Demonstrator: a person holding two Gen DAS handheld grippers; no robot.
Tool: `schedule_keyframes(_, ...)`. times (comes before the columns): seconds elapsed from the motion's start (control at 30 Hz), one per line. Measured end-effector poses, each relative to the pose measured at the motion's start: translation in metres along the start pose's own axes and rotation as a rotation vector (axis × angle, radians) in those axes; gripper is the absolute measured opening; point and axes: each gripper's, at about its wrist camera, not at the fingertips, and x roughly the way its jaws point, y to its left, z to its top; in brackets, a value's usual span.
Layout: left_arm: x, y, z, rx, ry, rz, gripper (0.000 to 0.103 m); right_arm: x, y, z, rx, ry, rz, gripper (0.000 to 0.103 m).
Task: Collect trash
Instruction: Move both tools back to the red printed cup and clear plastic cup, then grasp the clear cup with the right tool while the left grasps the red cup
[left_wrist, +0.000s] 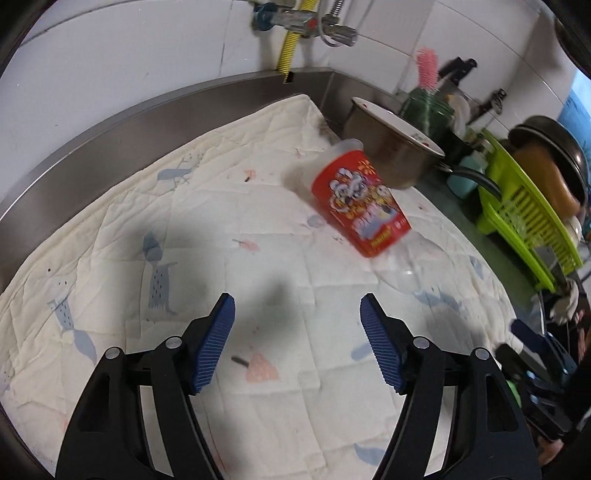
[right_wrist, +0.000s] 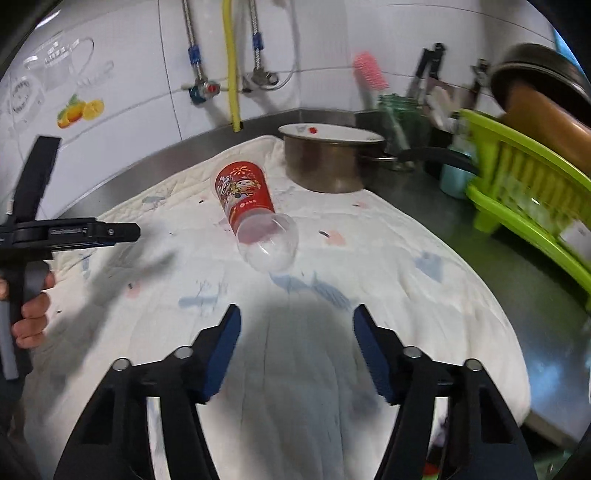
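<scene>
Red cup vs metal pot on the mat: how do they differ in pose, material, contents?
Pose: the red cup lies tipped on its side; the metal pot stands upright.
Material: the cup is clear plastic with a red printed sleeve; the pot is bare steel with a dark handle.
Contents: the cup looks empty; the pot holds a white dish.
Both rest on the quilted mat, near its far end.

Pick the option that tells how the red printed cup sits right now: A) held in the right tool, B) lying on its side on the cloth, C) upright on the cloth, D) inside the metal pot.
B: the cup lies tipped over on the quilted cloth, beside the metal pot; both tools are open and empty.
</scene>
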Motion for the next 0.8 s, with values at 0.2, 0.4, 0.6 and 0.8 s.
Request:
schedule_keyframes(0.2, 0.013, 0.003, 0.018, -0.072, 0.015, -0.01, 0.079, 0.046, -0.002, 0.022, -0.003, 0.019, 0.002, 0.054)
schedule_keyframes(0.4, 0.028, -0.007, 0.031, -0.136, 0.031, -0.034, 0.085, 0.078, -0.001, 0.037, -0.006, 0.041, 0.014, 0.047)
schedule_keyframes(0.6, 0.046, -0.027, 0.046, -0.162, 0.043, -0.028, 0.091, 0.104, 0.004, 0.045, -0.024, 0.072, -0.006, 0.037)
schedule_keyframes(0.8, 0.064, -0.046, 0.064, -0.203, 0.038, -0.015, 0.097, 0.11, -0.005, 0.043, -0.004, 0.085, 0.003, 0.006)
